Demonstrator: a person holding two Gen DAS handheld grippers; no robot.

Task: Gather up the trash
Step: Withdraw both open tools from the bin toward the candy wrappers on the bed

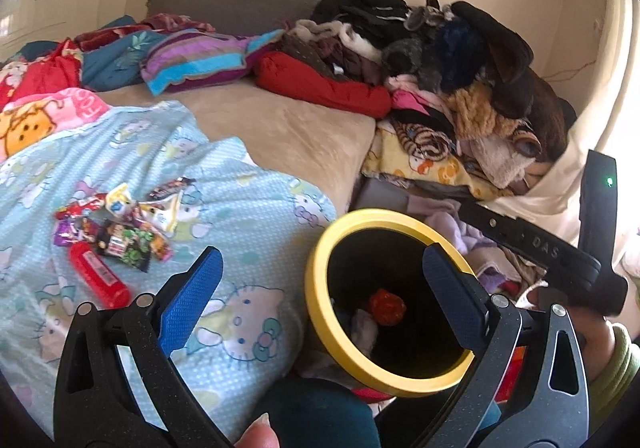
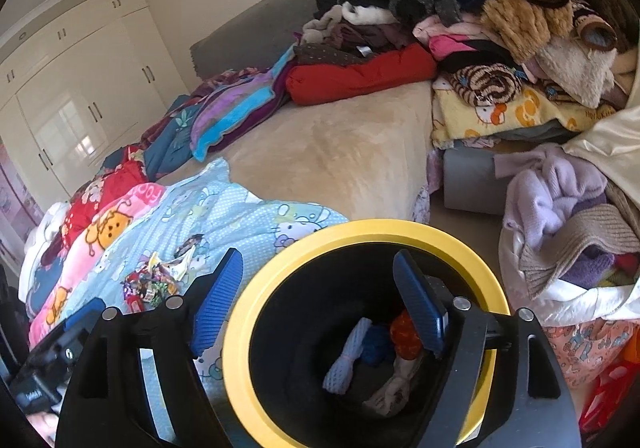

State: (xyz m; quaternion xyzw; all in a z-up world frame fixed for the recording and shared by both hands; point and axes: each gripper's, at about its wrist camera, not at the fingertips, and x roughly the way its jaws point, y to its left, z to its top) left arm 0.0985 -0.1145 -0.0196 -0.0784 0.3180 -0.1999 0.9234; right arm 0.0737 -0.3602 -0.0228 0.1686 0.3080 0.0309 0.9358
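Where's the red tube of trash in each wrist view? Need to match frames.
Left wrist: red tube lower left on the light blue blanket, nearest piece of the wrapper pile.
Right wrist: only a red sliver under the wrappers, lower left, above the left finger.
Shared landmark: yellow-rimmed bin, to its right.

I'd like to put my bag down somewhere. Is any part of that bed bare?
Yes: the beige bedspread is bare in the middle, between the light blue cartoon blanket, the striped pillow and the red bundle. The right side is heaped with clothes. Snack wrappers crowd the blanket beside the yellow-rimmed bin.
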